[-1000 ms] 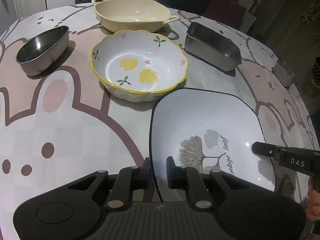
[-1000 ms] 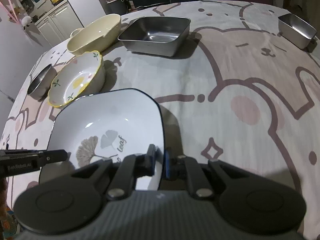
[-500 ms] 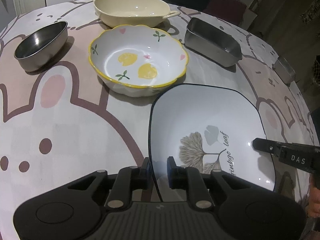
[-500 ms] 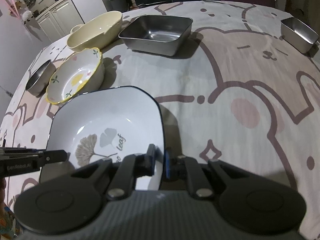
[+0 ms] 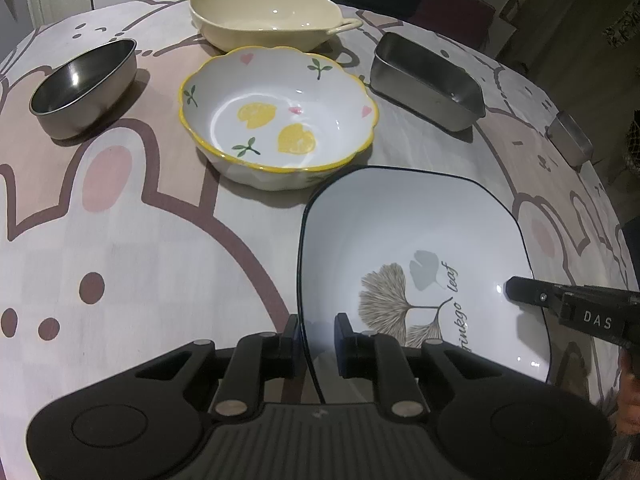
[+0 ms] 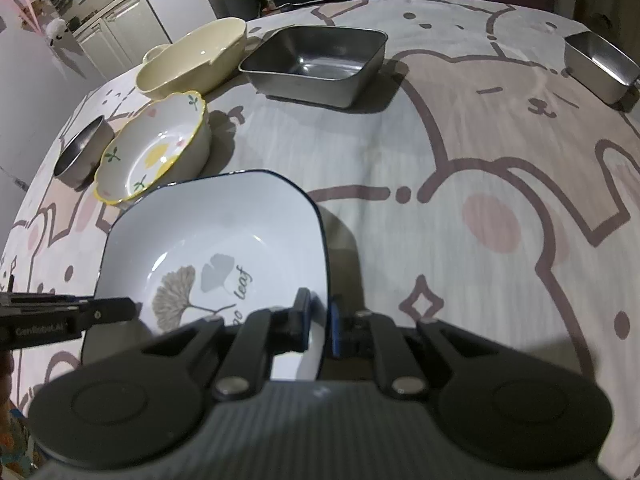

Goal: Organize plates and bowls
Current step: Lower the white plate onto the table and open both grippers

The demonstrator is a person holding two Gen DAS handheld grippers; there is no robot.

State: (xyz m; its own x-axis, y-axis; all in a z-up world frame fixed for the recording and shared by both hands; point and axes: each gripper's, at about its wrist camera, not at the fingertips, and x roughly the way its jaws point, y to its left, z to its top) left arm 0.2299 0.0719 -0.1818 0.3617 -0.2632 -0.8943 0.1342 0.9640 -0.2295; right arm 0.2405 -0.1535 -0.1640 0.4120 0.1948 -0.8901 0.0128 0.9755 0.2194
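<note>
**Table layout, left-wrist view**

Square plate (image 5: 408, 240) nearest, right of centre, on tablecloth (image 5: 120, 240). Lemon bowl (image 5: 276, 120) just beyond it, far-left of plate. Oval handled dish (image 5: 264, 12) behind lemon bowl. Round steel bowl (image 5: 84, 84) left of lemon bowl. Steel tray (image 5: 428, 80) right of it; small steel tin (image 5: 570, 140) far right, near table edge

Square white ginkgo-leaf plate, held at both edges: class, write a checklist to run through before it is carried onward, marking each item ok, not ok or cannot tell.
1. Left gripper shut on the square white ginkgo-leaf plate: ok.
2. Right gripper shut on its opposite rim: ok.
3. Plate empty: ok.
4. Plate lifted off the cartoon-print tablecloth: cannot tell.
5. Yellow-rimmed lemon-print bowl empty, if stacking there: ok.
6. Plate's far edge apart from that bowl: cannot tell.
</note>
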